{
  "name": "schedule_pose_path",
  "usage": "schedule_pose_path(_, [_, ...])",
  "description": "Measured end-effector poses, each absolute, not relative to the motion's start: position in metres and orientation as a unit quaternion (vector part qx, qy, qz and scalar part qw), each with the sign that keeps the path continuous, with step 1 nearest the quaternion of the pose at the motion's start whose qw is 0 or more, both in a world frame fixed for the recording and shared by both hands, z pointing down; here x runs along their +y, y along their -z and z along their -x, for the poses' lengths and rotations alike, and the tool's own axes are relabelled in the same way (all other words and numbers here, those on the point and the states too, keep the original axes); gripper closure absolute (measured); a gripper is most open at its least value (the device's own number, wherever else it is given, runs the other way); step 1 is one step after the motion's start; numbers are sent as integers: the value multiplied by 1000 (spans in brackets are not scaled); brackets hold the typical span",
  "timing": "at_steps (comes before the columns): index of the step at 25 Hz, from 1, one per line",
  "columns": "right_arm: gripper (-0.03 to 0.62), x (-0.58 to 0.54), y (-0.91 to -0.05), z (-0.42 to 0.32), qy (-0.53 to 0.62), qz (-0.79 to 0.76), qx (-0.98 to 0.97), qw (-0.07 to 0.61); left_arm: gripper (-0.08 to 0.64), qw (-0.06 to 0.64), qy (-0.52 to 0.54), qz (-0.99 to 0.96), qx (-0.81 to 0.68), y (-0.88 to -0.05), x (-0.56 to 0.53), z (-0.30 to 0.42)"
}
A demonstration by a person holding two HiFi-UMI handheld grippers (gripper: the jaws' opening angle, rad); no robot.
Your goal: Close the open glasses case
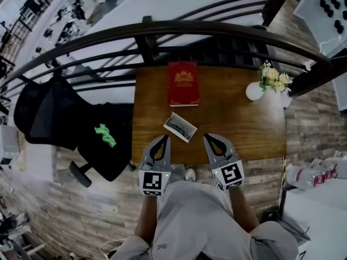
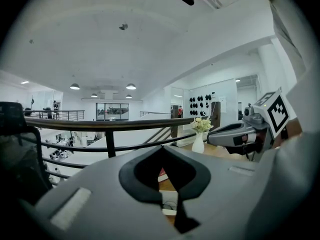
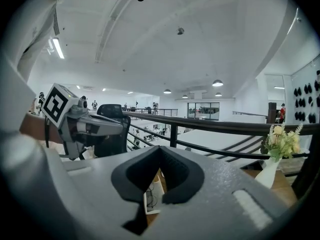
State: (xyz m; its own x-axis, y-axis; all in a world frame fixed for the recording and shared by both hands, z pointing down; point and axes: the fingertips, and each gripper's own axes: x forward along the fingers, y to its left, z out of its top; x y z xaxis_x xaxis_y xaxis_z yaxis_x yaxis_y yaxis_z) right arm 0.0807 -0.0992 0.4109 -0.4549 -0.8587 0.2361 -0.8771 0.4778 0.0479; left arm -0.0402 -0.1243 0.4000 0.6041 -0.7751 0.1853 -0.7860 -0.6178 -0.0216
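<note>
1. Our left gripper [image 1: 165, 140] and right gripper [image 1: 208, 138] are both pressed shut and empty, over the table's [image 1: 244, 129] near edge.
2. We see no open glasses case. The red book-like item [image 1: 183, 84] at the far edge may be it.
3. We should spread the jaws before reaching.

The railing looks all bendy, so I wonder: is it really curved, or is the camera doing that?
Mostly the camera. Head view: the wide lens bows the railing and the table edges. Left gripper view: black round border, railing nearly straight. Right gripper view: same border, railing slightly bowed, bright ceiling light.
</note>
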Motion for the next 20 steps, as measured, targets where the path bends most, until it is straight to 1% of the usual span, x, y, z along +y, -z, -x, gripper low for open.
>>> schedule_pose_path(11, [589, -157, -455, -80, -74, -534, -829, 147, 540, 63, -112, -909, -396, -453, -186, 46])
schedule_pose_path(15, [589, -169, -475, -82, -86, -541, -820, 163, 540, 66, -117, -917, -376, -470, -198, 42])
schedule_pose_path(20, [589, -180, -501, -85, -103, -542, -813, 187, 540, 87, -138, -923, -347, -507, -201, 31])
